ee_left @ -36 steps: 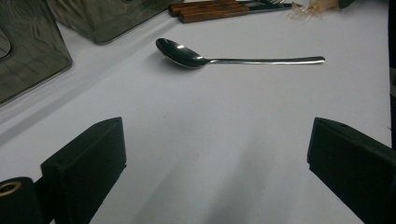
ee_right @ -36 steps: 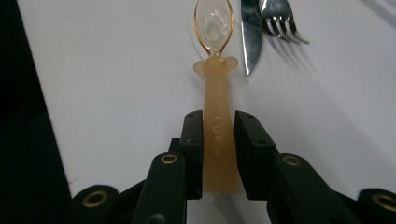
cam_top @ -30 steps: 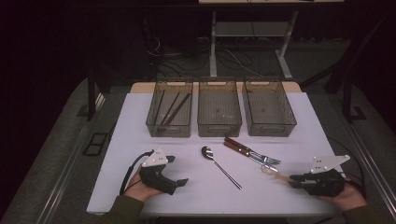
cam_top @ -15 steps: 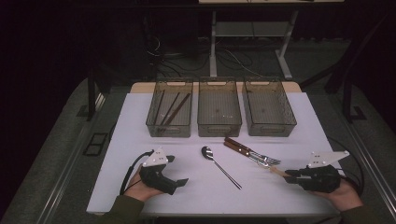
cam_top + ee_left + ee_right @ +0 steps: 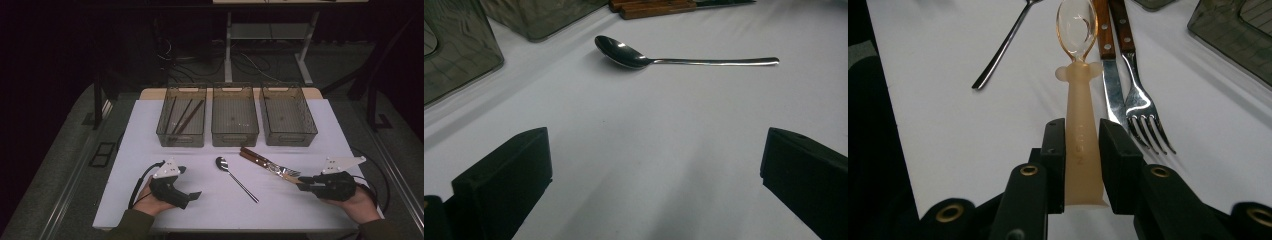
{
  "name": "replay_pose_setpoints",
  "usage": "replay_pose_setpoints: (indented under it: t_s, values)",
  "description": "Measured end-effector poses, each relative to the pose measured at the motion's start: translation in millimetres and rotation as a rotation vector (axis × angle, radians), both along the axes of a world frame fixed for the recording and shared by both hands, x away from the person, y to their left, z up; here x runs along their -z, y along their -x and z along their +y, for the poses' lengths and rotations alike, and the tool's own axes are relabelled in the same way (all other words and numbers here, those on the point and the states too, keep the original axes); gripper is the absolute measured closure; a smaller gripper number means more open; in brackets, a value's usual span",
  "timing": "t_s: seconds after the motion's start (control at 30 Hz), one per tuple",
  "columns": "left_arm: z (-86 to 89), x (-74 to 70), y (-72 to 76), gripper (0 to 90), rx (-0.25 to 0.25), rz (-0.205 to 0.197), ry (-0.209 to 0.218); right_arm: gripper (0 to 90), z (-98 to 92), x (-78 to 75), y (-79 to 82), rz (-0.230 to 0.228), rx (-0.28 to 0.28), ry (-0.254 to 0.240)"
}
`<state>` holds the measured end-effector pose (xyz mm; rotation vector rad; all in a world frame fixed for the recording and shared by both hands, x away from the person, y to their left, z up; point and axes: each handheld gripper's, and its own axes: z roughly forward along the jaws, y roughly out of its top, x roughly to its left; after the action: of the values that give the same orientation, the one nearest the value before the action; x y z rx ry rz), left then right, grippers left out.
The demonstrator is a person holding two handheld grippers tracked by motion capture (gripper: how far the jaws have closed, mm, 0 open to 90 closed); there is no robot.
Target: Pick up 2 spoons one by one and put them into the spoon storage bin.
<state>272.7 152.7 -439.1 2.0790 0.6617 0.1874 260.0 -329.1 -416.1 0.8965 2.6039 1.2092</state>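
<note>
My right gripper (image 5: 1080,137) is shut on the handle of a pale peach plastic spoon (image 5: 1079,100), whose clear bowl points away from me, just above the white table. In the high view that gripper (image 5: 306,181) hovers at the front right, next to the fork's tines. A metal spoon (image 5: 235,177) lies at the table's middle. A wooden-handled knife (image 5: 1105,45) and fork (image 5: 1143,107) lie side by side to its right. My left gripper (image 5: 192,195) rests at the front left, open, nothing between its jaws (image 5: 656,165); the metal spoon (image 5: 639,57) lies ahead of it.
Three smoky clear bins stand in a row at the back: the left bin (image 5: 165,131) holds dark chopsticks, the middle bin (image 5: 235,135) and the right bin (image 5: 289,137) look bare. The white table (image 5: 150,150) ends just behind my hands.
My right gripper has shifted slightly and lifted a little with the peach spoon in its jaws. The left gripper has stayed where it was.
</note>
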Motion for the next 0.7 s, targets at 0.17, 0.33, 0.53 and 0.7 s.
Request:
replay_pose_setpoints:
  t_s: [0.17, 0.33, 0.53, 0.7]
  values:
    - [-0.3, 0.2, 0.0, 0.0, 0.004, -0.001, -0.002, 73.8, 2.1, -2.7, -3.1, 0.007, 0.024, -0.021]
    - [-0.3, 0.5, -0.2, 0.0, 0.006, 0.001, -0.006, 73.7, 7.0, -4.6, -5.6, 0.004, 0.029, -0.022]
    - [-0.5, 0.5, -0.3, 0.0, 0.007, 0.000, -0.006, 73.7, 13.0, -7.0, -10.6, 0.006, 0.041, -0.030]
    - [-0.5, 0.6, -0.4, 0.0, 0.008, 0.001, -0.007, 73.8, 17.8, -9.3, -14.3, 0.001, 0.047, -0.038]
